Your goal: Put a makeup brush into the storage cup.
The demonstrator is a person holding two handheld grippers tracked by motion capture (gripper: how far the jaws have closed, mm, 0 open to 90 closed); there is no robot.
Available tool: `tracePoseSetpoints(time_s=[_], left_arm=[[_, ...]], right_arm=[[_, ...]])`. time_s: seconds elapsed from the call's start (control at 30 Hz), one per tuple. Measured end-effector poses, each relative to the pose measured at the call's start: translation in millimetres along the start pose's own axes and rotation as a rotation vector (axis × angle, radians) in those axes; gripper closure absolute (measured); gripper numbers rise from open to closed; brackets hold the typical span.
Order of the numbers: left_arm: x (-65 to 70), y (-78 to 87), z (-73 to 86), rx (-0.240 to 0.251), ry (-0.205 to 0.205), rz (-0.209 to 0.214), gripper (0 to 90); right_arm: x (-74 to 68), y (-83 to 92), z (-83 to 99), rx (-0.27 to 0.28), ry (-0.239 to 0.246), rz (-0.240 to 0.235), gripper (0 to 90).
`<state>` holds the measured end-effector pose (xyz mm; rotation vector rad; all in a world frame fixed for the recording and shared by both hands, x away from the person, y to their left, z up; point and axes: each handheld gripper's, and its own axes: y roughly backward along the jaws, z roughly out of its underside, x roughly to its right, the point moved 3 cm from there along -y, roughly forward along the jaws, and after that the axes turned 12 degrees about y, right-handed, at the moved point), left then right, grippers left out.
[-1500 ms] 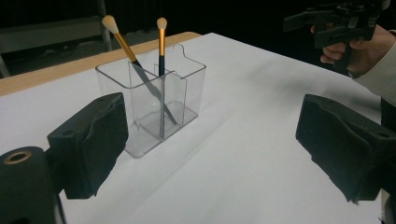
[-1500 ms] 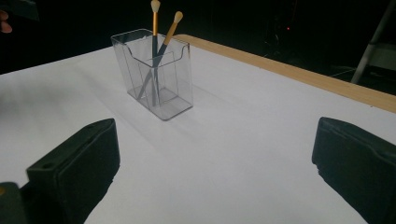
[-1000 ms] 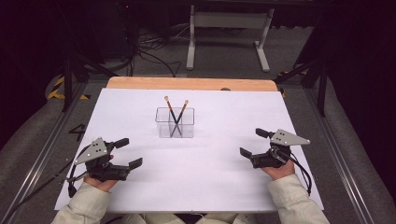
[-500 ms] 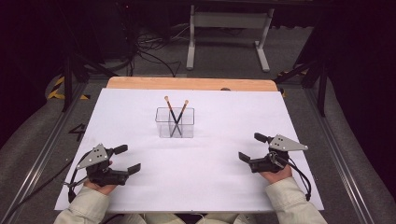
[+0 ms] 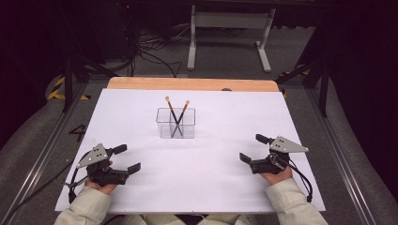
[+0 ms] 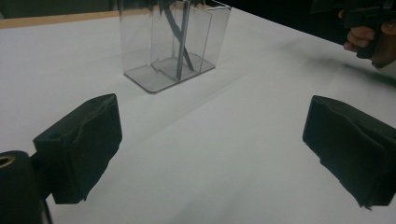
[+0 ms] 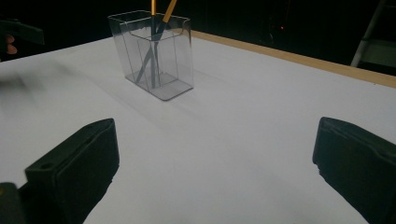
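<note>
We pulled the left gripper (image 5: 124, 159) and the right gripper (image 5: 254, 148) back toward us, farther from the clear box (image 5: 176, 123) in front of them.

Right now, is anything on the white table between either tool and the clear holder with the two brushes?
Nothing visible. Bare white table surface lies between the left tool, the right tool and the clear plastic holder holding two dark-handled brushes.

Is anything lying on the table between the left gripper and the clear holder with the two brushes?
No. Between the left gripper and the clear holder the white table is bare, as the high view and left gripper view show.
</note>
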<state>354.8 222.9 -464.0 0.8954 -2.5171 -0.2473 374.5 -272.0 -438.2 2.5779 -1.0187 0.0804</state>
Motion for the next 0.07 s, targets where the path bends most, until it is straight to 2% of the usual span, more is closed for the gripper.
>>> tracePoseSetpoints(time_s=[0.07], left_arm=[[-2.2, 0.7, -0.8, 0.010, 0.002, -0.012, 3.5]], right_arm=[[0.6, 0.2, 0.2, -0.001, 0.000, 0.005, 1.0]])
